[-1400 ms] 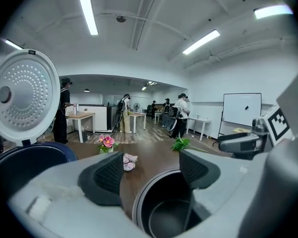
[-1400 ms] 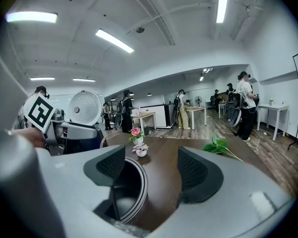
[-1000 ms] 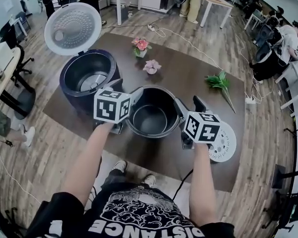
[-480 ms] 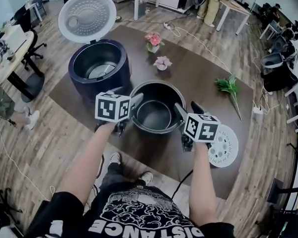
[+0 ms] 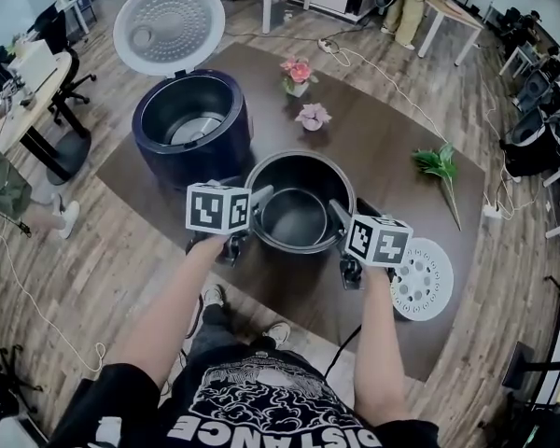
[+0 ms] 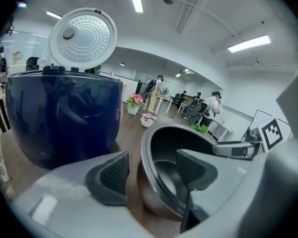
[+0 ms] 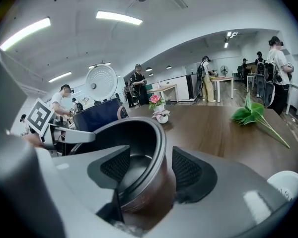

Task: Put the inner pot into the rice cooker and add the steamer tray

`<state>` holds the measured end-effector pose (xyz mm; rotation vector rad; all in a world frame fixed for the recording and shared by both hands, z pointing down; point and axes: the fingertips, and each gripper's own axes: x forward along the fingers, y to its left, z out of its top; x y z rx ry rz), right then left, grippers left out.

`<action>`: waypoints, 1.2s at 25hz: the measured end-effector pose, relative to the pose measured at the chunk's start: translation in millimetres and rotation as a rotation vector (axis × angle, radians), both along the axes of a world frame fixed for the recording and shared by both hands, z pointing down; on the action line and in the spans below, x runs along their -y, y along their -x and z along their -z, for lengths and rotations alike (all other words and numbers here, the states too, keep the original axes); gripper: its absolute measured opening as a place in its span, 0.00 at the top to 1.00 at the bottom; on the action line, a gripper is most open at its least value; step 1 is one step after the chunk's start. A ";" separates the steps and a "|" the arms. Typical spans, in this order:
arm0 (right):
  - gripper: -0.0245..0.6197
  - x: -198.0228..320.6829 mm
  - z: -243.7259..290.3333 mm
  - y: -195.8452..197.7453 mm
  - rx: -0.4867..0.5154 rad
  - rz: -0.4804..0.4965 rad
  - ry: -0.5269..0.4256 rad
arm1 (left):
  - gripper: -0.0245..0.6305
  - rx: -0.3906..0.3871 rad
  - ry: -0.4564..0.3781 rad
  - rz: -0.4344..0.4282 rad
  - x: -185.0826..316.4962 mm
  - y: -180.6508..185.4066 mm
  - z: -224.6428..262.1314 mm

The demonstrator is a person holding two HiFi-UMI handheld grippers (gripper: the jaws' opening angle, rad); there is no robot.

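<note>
**Left claw (image 6: 152, 168) and right claw (image 7: 151, 166) closing across the rim of the inner pot (image 5: 294, 213)**

Nearest to me, my left claw straddles the left side of the pot's rim, with one pad outside the wall and one inside. Its jaws are closing, but I see a gap on both sides of the wall, so nothing is pinched. My right claw does the same on the pot's right side. Its jaws are also spread and closing, and neither pad is pressing on the metal.

Just right of that claw, the steamer tray (image 5: 420, 278) lies flat on the near right part of the table (image 5: 373, 157). It is a white disc dotted with holes.

Between the claws, the inner pot stands upright on the table at mid-depth. I see only its own dark, smooth floor inside.

Farther back and to the left stands the rice cooker (image 5: 189, 129), dark blue, close to the pot but apart from it. Its lid (image 5: 168, 26) is swung up, and its cavity shows just its bare metal base.

To the right of the cooker are two small flower pots, a paler one (image 5: 313, 117) nearer and a pink one (image 5: 297, 75) behind it. A green sprig (image 5: 439, 166) lies far right.
</note>
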<state>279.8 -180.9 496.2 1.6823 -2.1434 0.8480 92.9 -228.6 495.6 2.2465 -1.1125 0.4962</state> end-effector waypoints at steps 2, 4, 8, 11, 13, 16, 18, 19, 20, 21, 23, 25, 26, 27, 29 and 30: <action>0.58 -0.2 -3.7 2.1 -0.002 -0.005 0.013 | 0.50 -0.007 0.006 0.006 -0.1 0.2 -2.2; 0.60 -1.3 -6.9 3.3 -0.013 -0.011 0.028 | 0.51 -0.014 0.014 0.009 0.0 -0.2 -3.8; 0.66 -4.4 -13.2 3.7 -0.049 -0.029 0.052 | 0.58 -0.019 0.036 0.012 0.3 -0.9 -8.8; 0.70 -6.2 -15.0 3.3 -0.045 -0.052 0.054 | 0.64 -0.015 0.053 0.011 -1.4 -0.6 -13.7; 0.72 -6.2 -14.6 3.0 -0.045 -0.064 0.055 | 0.69 -0.031 0.063 0.010 -2.2 -1.2 -14.5; 0.73 -6.8 -14.9 2.6 -0.040 -0.080 0.058 | 0.74 -0.052 0.067 0.010 -3.1 -1.1 -13.7; 0.74 -7.3 -14.1 1.6 -0.036 -0.092 0.057 | 0.76 -0.042 0.063 0.013 -3.2 -1.0 -12.0; 0.75 -7.2 -13.1 0.9 -0.034 -0.097 0.052 | 0.77 -0.035 0.059 0.017 -2.7 -1.0 -10.5; 0.75 -7.2 -12.0 0.3 -0.032 -0.101 0.047 | 0.78 -0.031 0.053 0.021 -2.2 -0.7 -8.8; 0.75 -7.3 -11.0 -0.1 -0.032 -0.105 0.041 | 0.79 -0.032 0.047 0.024 -2.0 -0.1 -7.2; 0.77 -7.3 -8.3 -0.6 -0.039 -0.114 0.026 | 0.80 -0.042 0.036 0.027 -2.1 1.2 -4.6; 0.78 -6.2 -3.6 0.2 -0.049 -0.118 0.009 | 0.80 -0.053 0.026 0.024 -2.6 2.6 -1.5; 0.79 -5.2 -0.8 1.2 -0.050 -0.118 0.001 | 0.80 -0.056 0.019 0.021 -2.5 3.2 0.9; 0.79 -4.0 2.2 2.3 -0.049 -0.117 -0.007 | 0.80 -0.059 0.011 0.019 -1.9 3.9 3.9; 0.79 -1.6 8.1 3.6 -0.050 -0.117 -0.026 | 0.80 -0.065 -0.007 0.021 0.6 5.8 10.7; 0.79 -0.4 11.2 3.5 -0.054 -0.119 -0.037 | 0.80 -0.068 -0.013 0.022 1.9 6.7 13.8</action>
